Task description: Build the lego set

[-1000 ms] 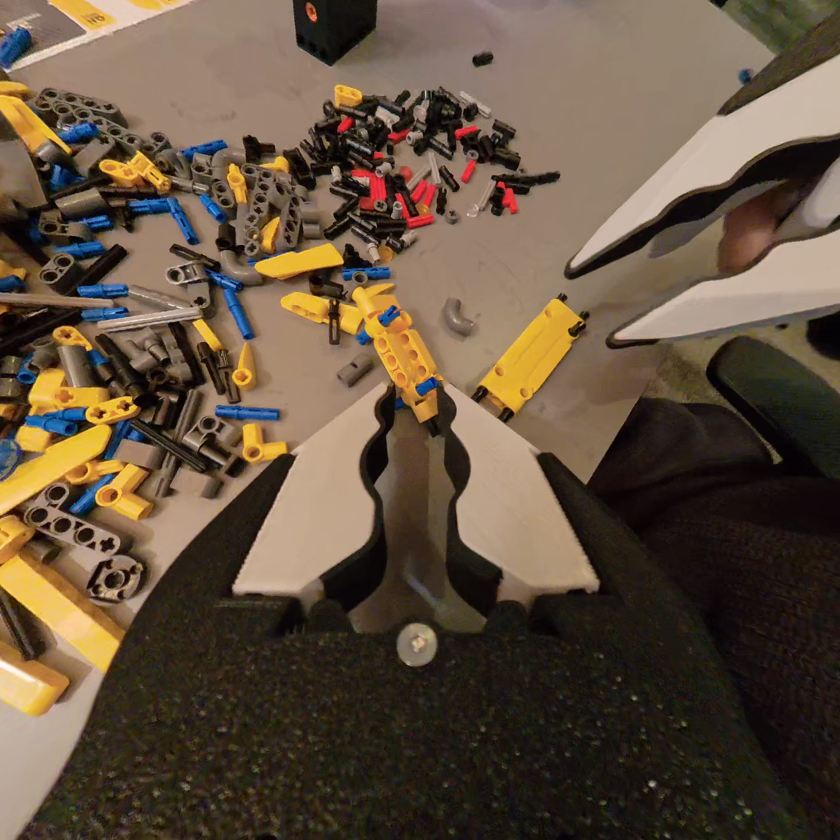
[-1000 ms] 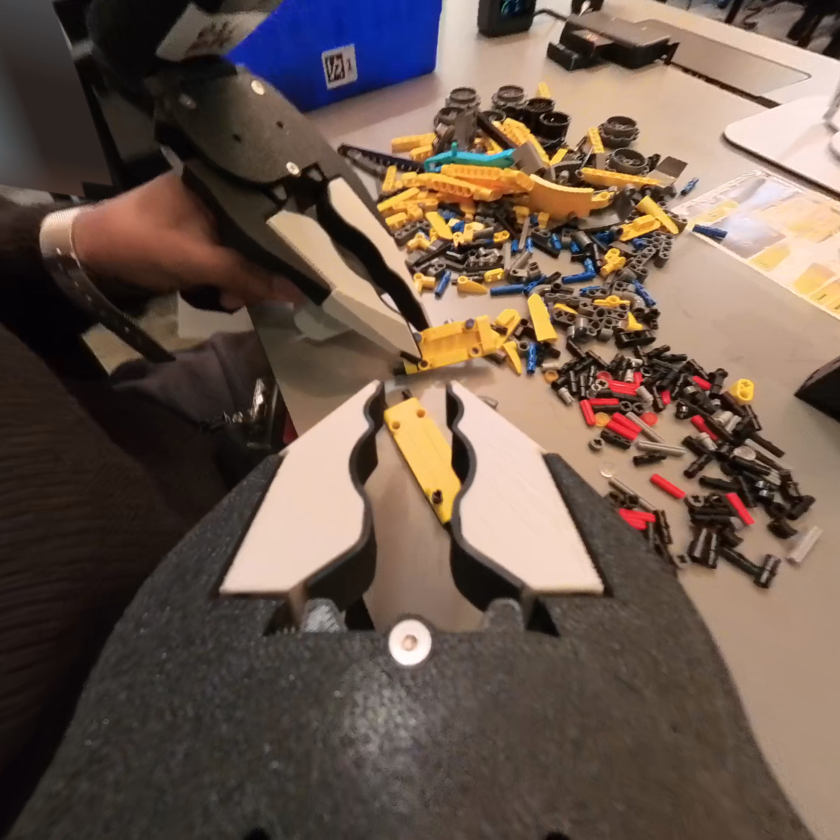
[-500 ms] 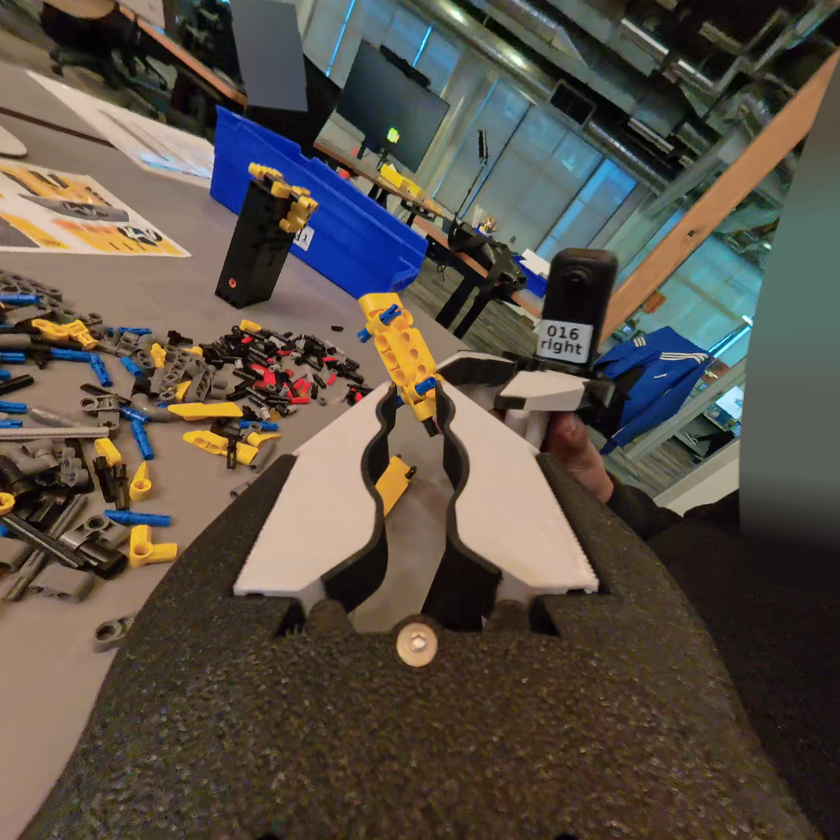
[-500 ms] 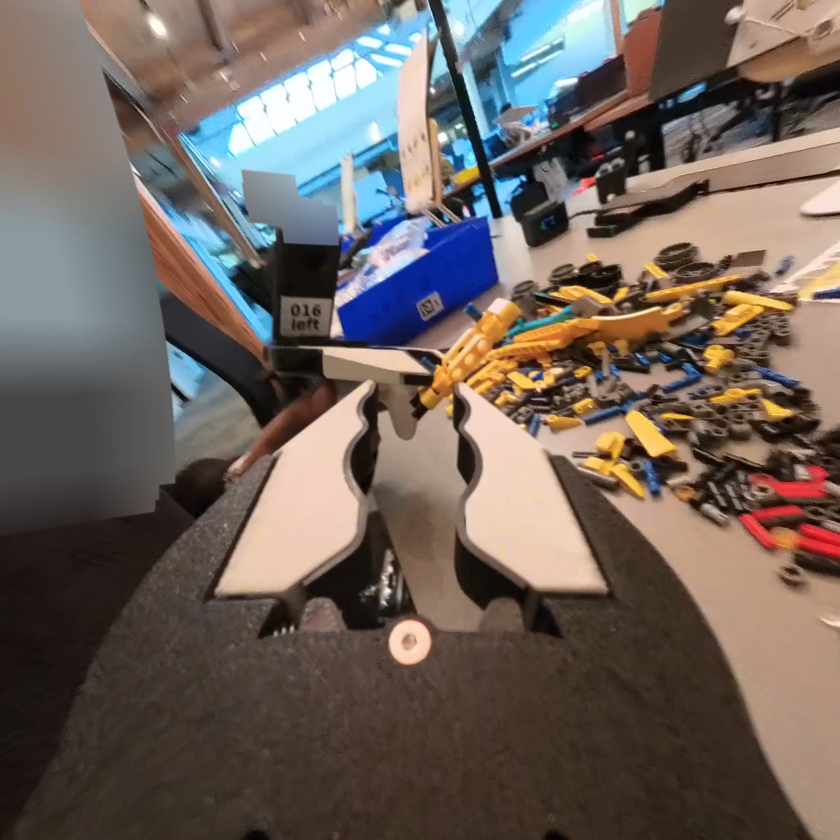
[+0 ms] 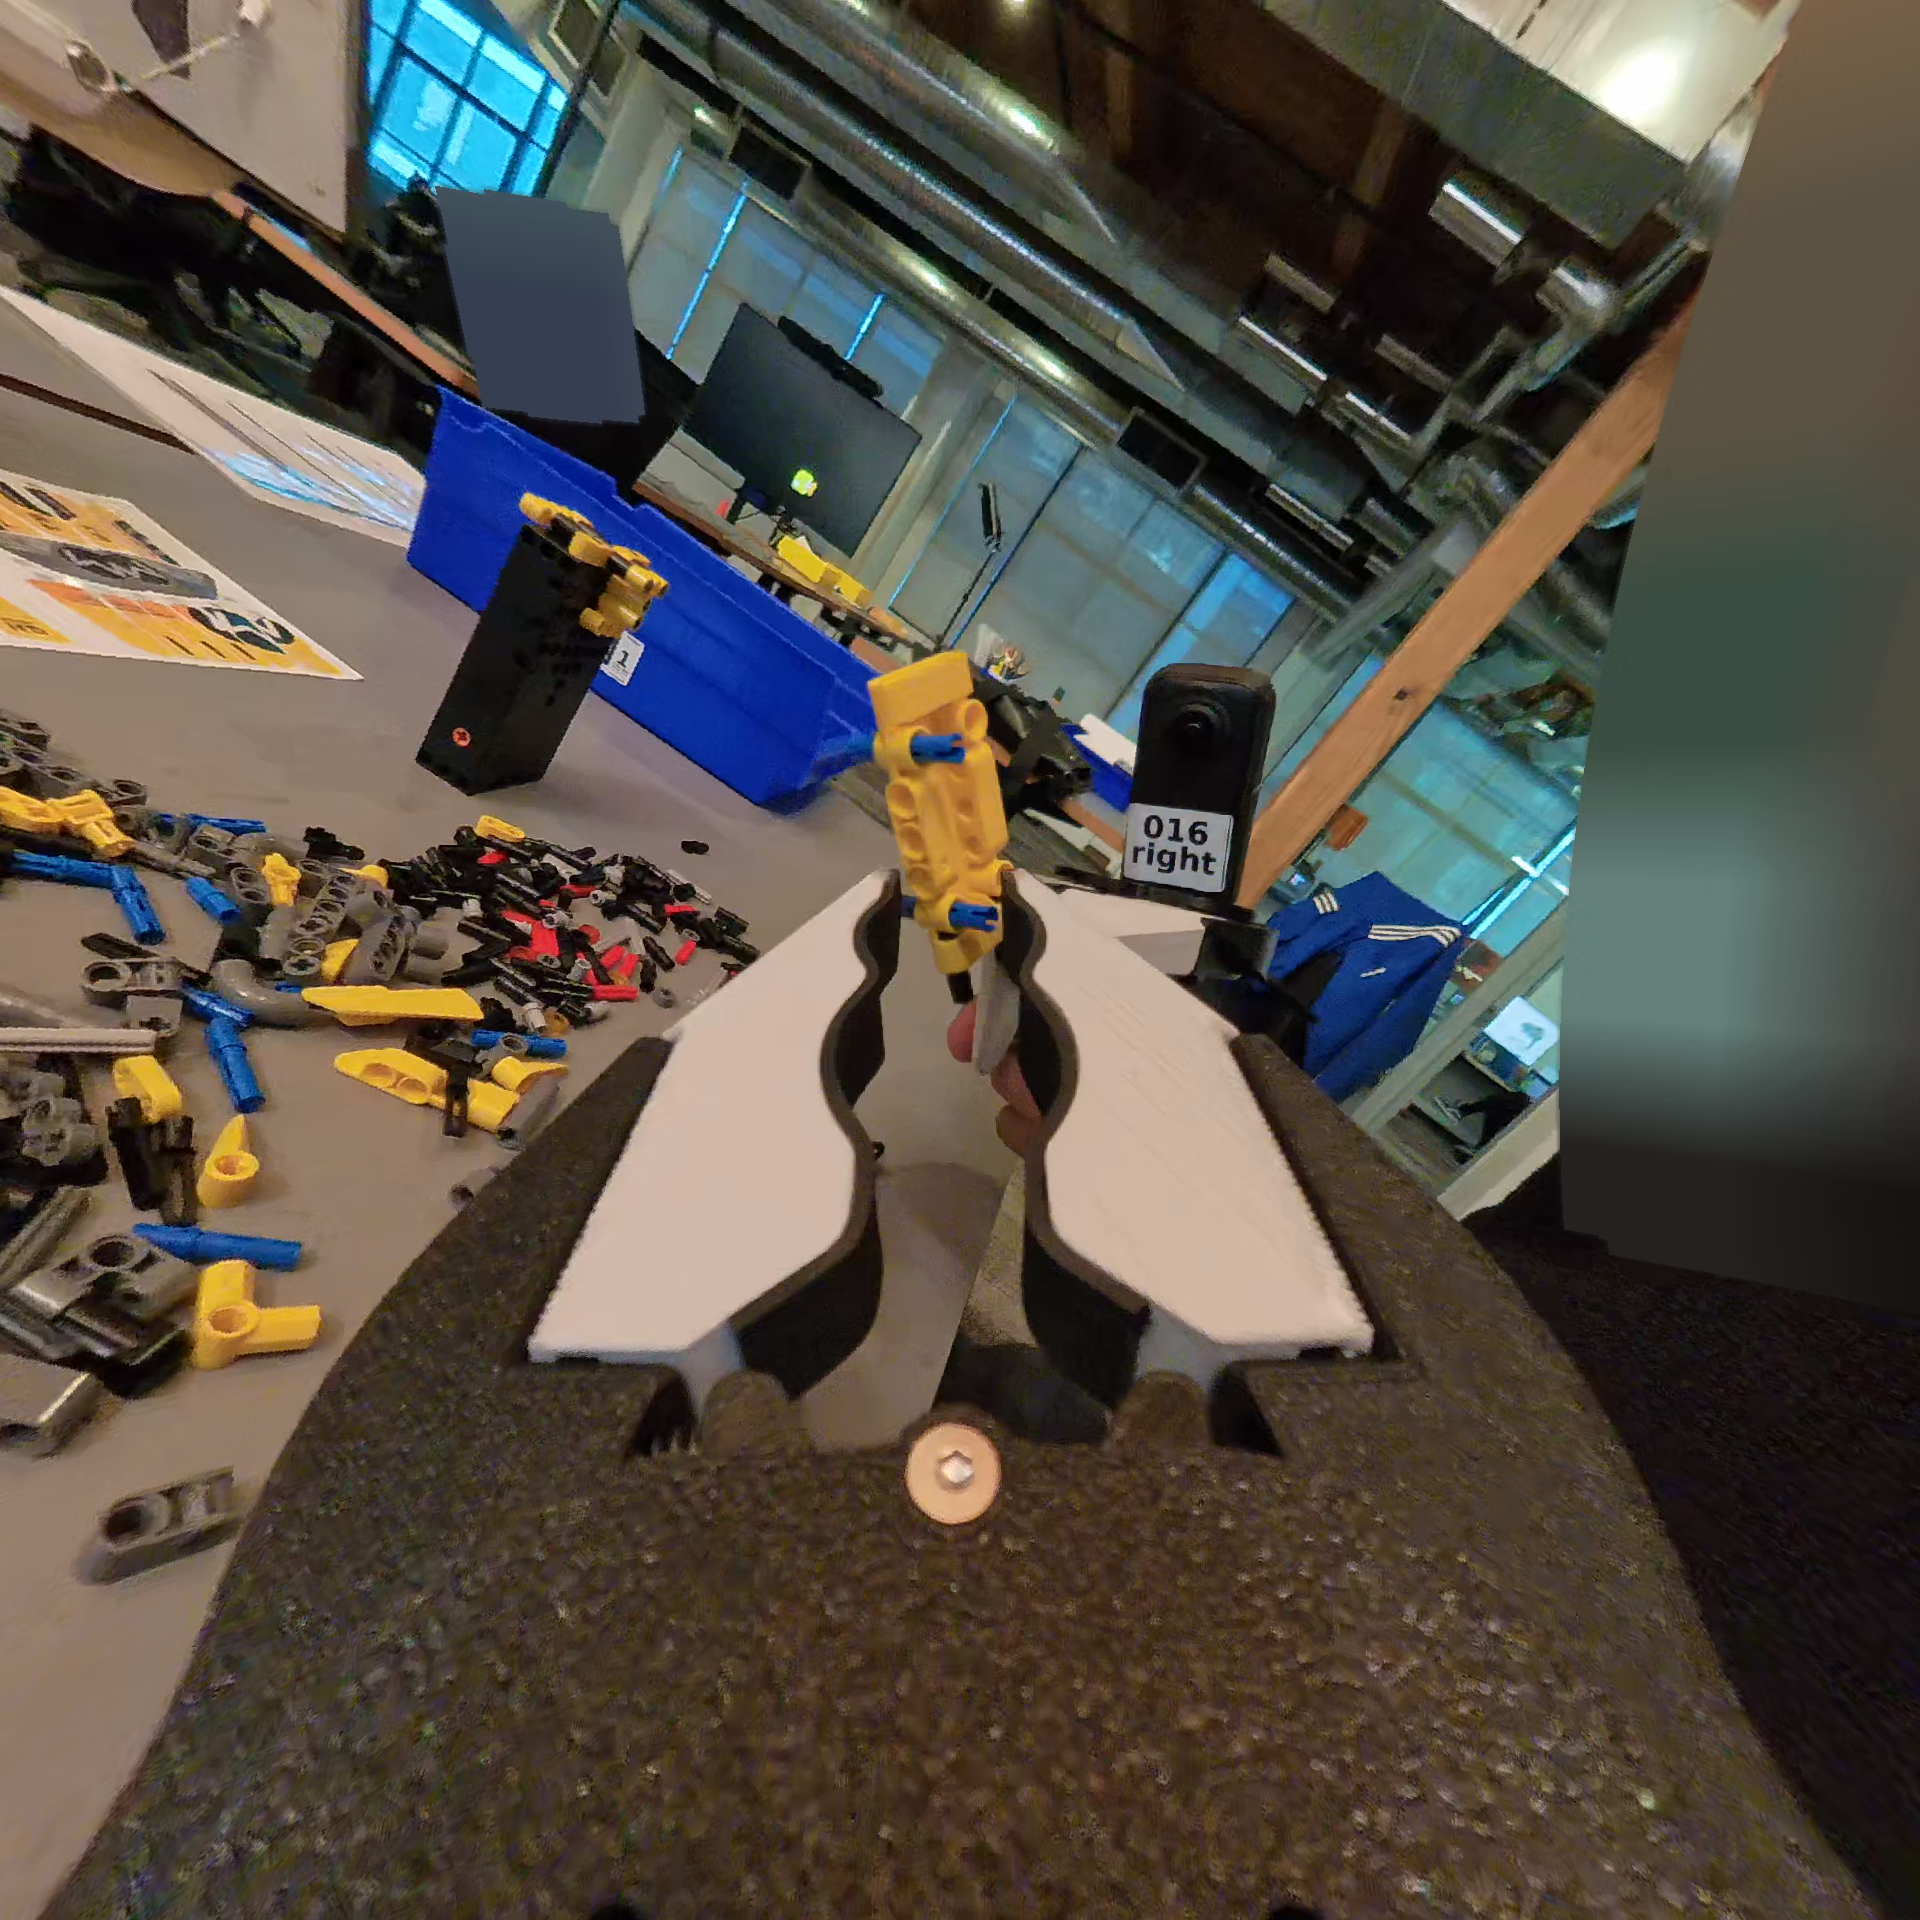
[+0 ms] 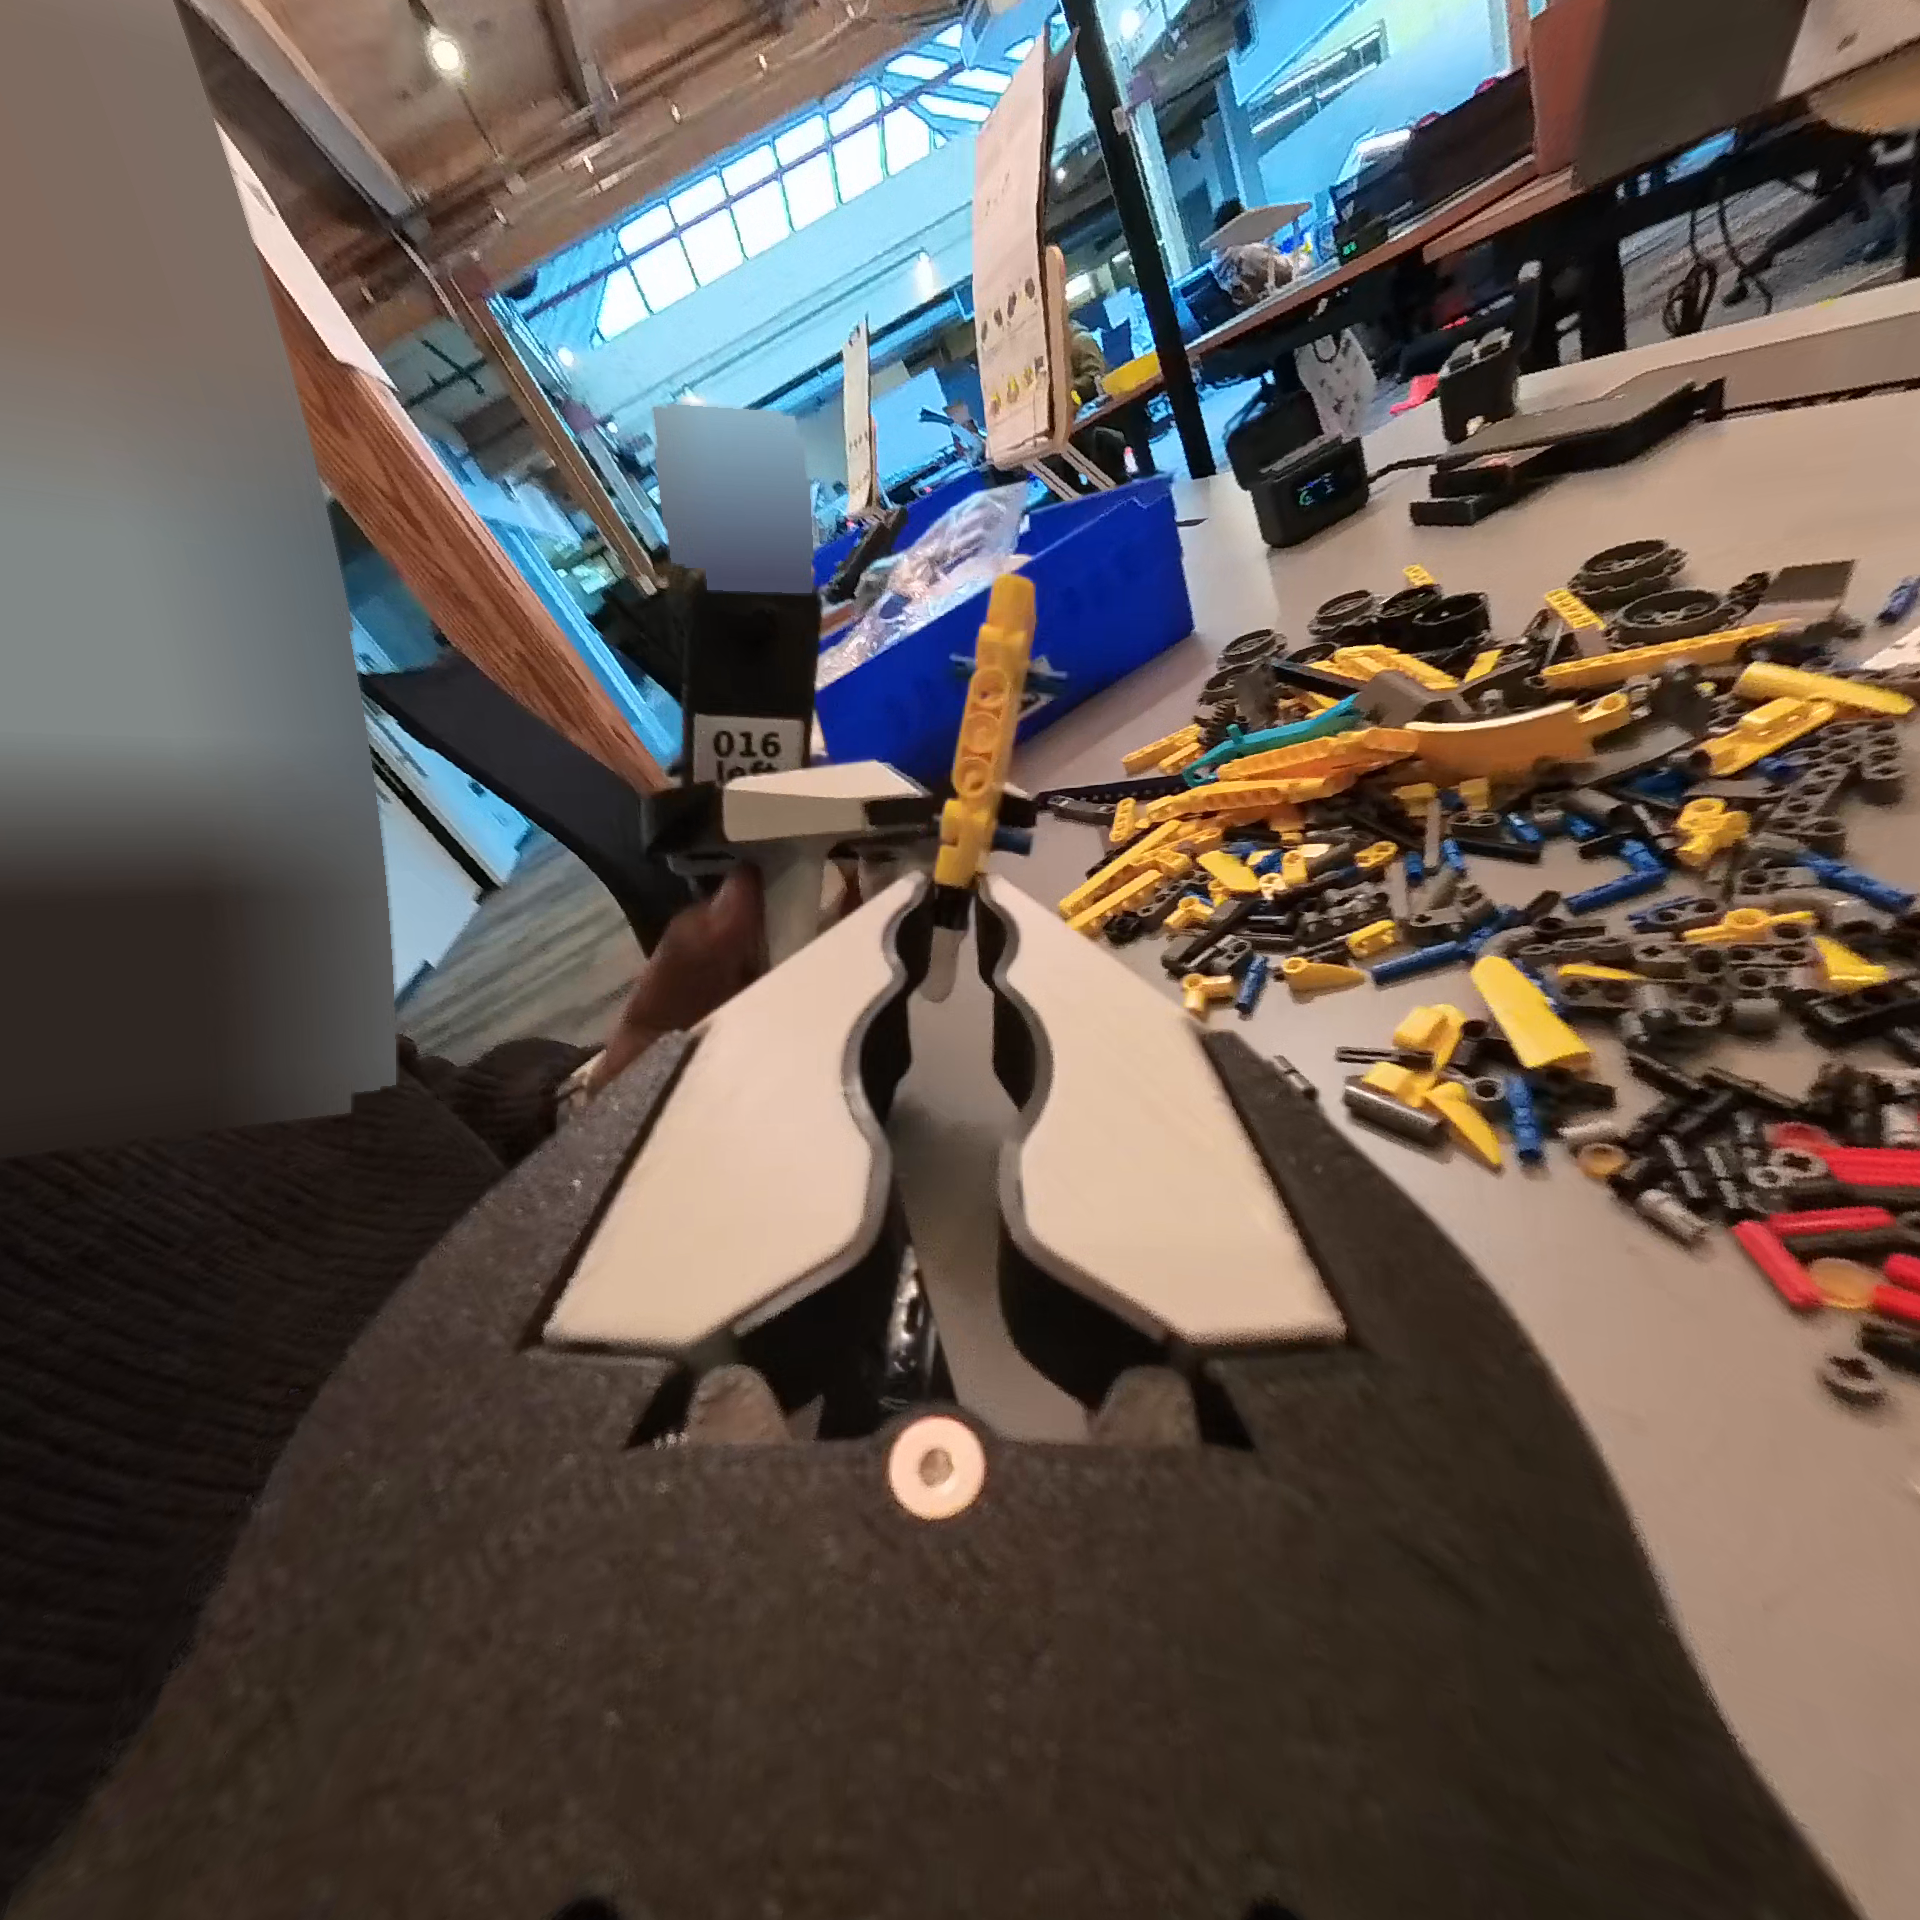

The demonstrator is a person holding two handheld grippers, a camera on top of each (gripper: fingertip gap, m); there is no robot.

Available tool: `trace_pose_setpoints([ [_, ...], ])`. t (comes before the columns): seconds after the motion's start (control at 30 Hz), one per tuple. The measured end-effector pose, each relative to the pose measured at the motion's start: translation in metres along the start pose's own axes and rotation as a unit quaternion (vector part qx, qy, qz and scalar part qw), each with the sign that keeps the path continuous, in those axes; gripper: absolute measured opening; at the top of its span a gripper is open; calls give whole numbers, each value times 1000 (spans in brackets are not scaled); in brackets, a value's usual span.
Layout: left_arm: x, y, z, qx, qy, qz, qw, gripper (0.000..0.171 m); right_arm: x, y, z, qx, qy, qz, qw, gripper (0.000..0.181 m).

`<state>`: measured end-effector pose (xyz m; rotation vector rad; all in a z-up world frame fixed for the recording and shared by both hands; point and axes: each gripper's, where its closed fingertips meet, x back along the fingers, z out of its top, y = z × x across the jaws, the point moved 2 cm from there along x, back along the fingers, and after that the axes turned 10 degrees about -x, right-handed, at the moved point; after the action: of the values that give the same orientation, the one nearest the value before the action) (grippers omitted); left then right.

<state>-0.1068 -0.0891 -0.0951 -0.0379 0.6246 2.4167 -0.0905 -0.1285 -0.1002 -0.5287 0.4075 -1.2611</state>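
My left gripper (image 5: pixel 945 904) is shut on a yellow beam assembly (image 5: pixel 940 810) with blue pins and holds it upright, above the grey table (image 5: pixel 343 748). My right gripper (image 6: pixel 951 899) faces it. Its jaws stand almost together around the assembly's lower end (image 6: pixel 987 727), where a black pin sticks out. In the right wrist view the left gripper (image 6: pixel 821 810) grips the assembly from the left. In the left wrist view one right fingertip (image 5: pixel 992 1013) shows just under the assembly, with a hand behind it.
Loose yellow, blue, grey and black building pieces (image 5: pixel 312 987) and red and black pins (image 5: pixel 582 914) cover the table. A black block (image 5: pixel 530 665), a blue bin (image 5: pixel 707 665) and printed sheets (image 5: pixel 125 592) lie farther back. Black wheels (image 6: pixel 1642 582) and long yellow parts (image 6: pixel 1455 748) lie to my right. My two grippers' fingertips are within a few centimetres of each other. The black block (image 5: pixel 530 665) is about equally far from each gripper, around 25 cm.
Both grippers have risen from the table. The left one has tipped the yellow assembly upright. The right one has come up to the assembly's lower end and its jaws have narrowed.
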Motion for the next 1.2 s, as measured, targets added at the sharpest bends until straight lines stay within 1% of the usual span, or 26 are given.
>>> trace_pose_setpoints([
  [0.1, 9, -6, 4, -8, 1, 5, 1000, 21, 5, 6, 1, 34, -30, -23, 999, 7],
  [0.17, 15, -13, 9, -23, -2, 20, 1000, 35, 8, 8, -2, 62, -66, -34, 995, 7],
  [0.23, 21, -18, 14, -48, -15, 30, 998, 47, 10, 12, -8, 100, -122, -48, 986, 7],
  [0.3, 23, -20, 16, -90, -43, 39, 994, 48, 12, 16, -19, 151, -195, -66, 967, 7],
  [0.33, 23, -16, 14, -117, -69, 32, 990, 48, 14, 19, -23, 182, -229, -78, 953, 7],
  [0.37, 21, -8, 6, -142, -111, 5, 984, 48, 16, 22, -28, 210, -263, -85, 938, 7],
  [0.4, 20, 2, -7, -166, -165, -33, 972, 49, 17, 24, -33, 234, -295, -88, 922, 7],
  [0.43, 18, 7, -21, -192, -218, -50, 956, 49, 17, 25, -38, 253, -322, -85, 908, 7],
  [0.47, 16, 7, -34, -223, -266, -49, 937, 50, 16, 25, -42, 266, -347, -79, 896, 7],
  [0.53, 13, 5, -58, -283, -343, -46, 894, 50, 14, 25, -50, 279, -383, -67, 878, 7],
  [0.6, 11, 0, -77, -324, -402, -42, 855, 50, 12, 23, -56, 294, -410, -46, 862, 7],
  [0.63, 11, 1, -85, -337, -423, -51, 839, 48, 11, 22, -58, 302, -417, -36, 856, 7],
  [0.67, 11, 1, -90, -348, -437, -61, 827, 43, 10, 21, -59, 309, -420, -27, 853, 7],
  [0.7, 10, -1, -91, -364, -438, -54, 820, 33, 9, 19, -59, 310, -422, -19, 852, 7],
  [0.73, 9, -4, -89, -379, -429, -40, 819, 24, 9, 18, -59, 309, -422, -14, 852, 7],
  [0.77, 9, -4, -87, -382, -422, -40, 821, 24, 8, 17, -58, 307, -416, -12, 856, 7],
  [0.8, 9, -3, -86, -371, -416, -40, 829, 24, 8, 17, -56, 305, -408, -9, 860, 7],
  [0.9, 7, 0, -80, -324, -380, -48, 865, 24, 8, 13, -51, 285, -375, 6, 882, 7],
  [1.0, 4, 7, -66, -266, -319, -65, 907, 24, 9, 11, -48, 256, -348, 23, 902, 7],
  [1.03, 4, 7, -65, -247, -314, -72, 914, 19, 9, 11, -47, 249, -339, 26, 907, 7],
  [1.07, 5, 6, -65, -240, -314, -73, 916, 14, 9, 10, -45, 244, -329, 28, 912, 7],
  [1.1, 5, 5, -65, -239, -310, -75, 917, 14, 9, 11, -45, 239, -324, 29, 915, 7],
  [1.2, 5, 6, -68, -255, -312, -80, 912, 9, 10, 13, -47, 229, -319, 29, 919, 7],
])
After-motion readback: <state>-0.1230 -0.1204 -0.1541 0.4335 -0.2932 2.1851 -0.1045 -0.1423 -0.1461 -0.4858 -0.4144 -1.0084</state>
